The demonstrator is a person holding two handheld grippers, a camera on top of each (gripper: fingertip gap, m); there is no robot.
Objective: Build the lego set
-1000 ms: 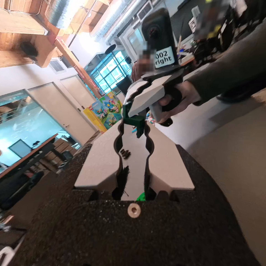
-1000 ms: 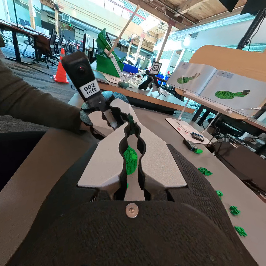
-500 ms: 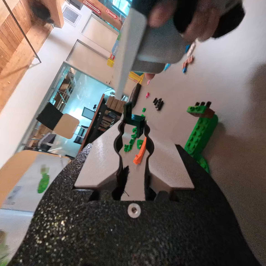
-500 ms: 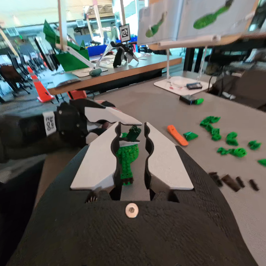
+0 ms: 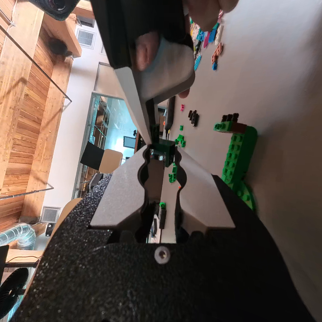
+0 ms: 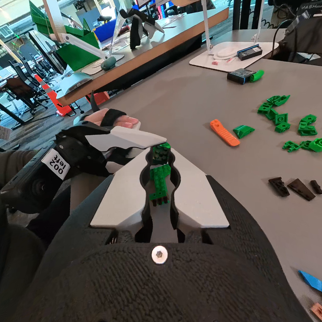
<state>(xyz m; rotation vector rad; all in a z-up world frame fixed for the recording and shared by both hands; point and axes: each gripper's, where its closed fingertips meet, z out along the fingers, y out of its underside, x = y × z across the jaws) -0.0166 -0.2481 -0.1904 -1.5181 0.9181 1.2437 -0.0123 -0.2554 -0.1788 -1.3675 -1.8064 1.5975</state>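
Observation:
A small dark green lego assembly (image 5: 163,150) is gripped between the tips of my left gripper (image 5: 162,153). My right gripper (image 5: 150,139) reaches in from above and meets it at the same spot. In the right wrist view, my right gripper (image 6: 160,154) is closed on the dark green assembly (image 6: 160,156), with the left gripper (image 6: 155,145) coming in from the left. The bright green build (image 6: 159,181) with brown and black parts lies on the grey table (image 6: 200,97) just under the tips. It also shows in the left wrist view (image 5: 237,156).
An orange brick separator (image 6: 224,133), loose green pieces (image 6: 278,118) and black pieces (image 6: 294,189) lie to the right. A black box (image 6: 241,75) sits farther back and a blue piece (image 6: 311,282) near the front. Coloured pieces (image 5: 209,38) lie beyond the right hand. The grippers are tip to tip, or close to it. Both grippers' tips are roughly 15 centimetres from the orange brick separator (image 6: 224,133).
Both grippers have swung down from mid-air to just over the table, still meeting at the dark green assembly. The green build now lies right under the tips. The right jaws have narrowed onto the assembly.

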